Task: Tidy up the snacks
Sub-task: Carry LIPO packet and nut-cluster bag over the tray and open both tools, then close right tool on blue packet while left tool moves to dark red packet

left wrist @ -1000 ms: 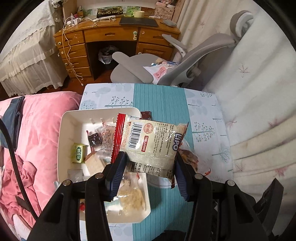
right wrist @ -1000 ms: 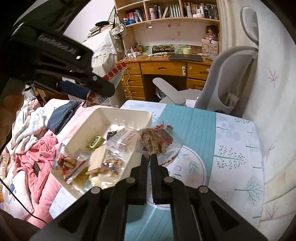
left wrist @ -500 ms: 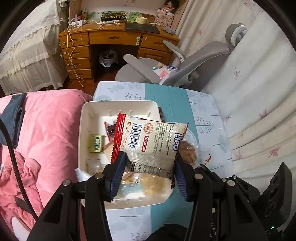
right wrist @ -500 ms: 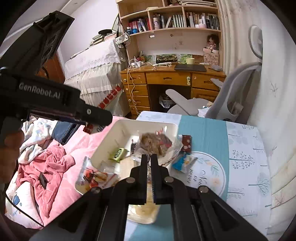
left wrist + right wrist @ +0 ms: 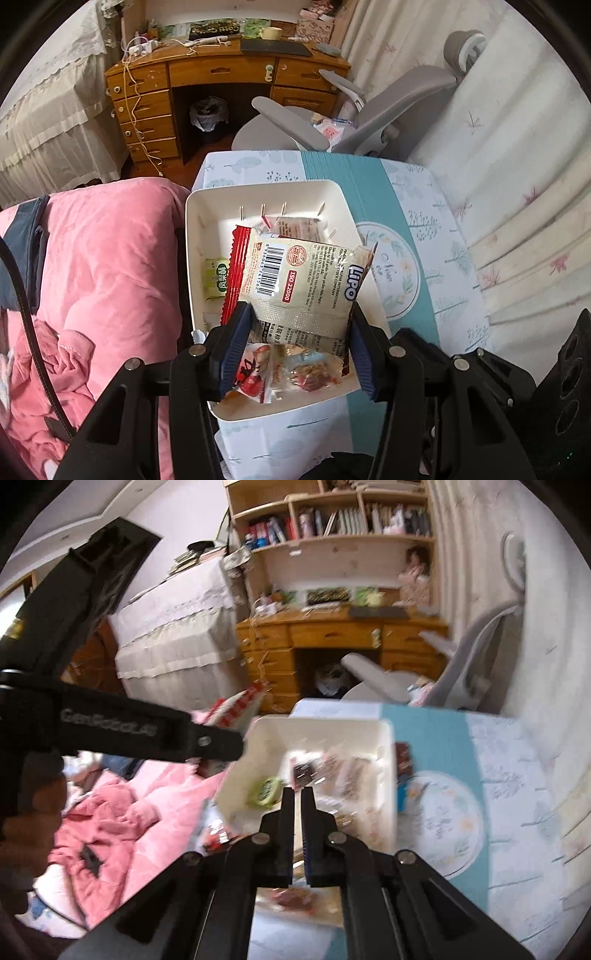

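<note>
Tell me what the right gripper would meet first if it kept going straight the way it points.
Probably the snack packets lying in the white tray, just beyond the shut right gripper; the view is blurred, so depth is uncertain.

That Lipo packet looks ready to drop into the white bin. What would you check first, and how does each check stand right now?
1. Lipo packet clamped in left tool: ok.
2. Packet hanging over the white bin: ok.
3. Free room in the bin: ok, bare floor at the far end.
4. Right tool shut and clear of the drop: cannot tell, it hovers near the bin.
5. Bin fully on the table: cannot tell, its near-left corner is hidden.
</note>
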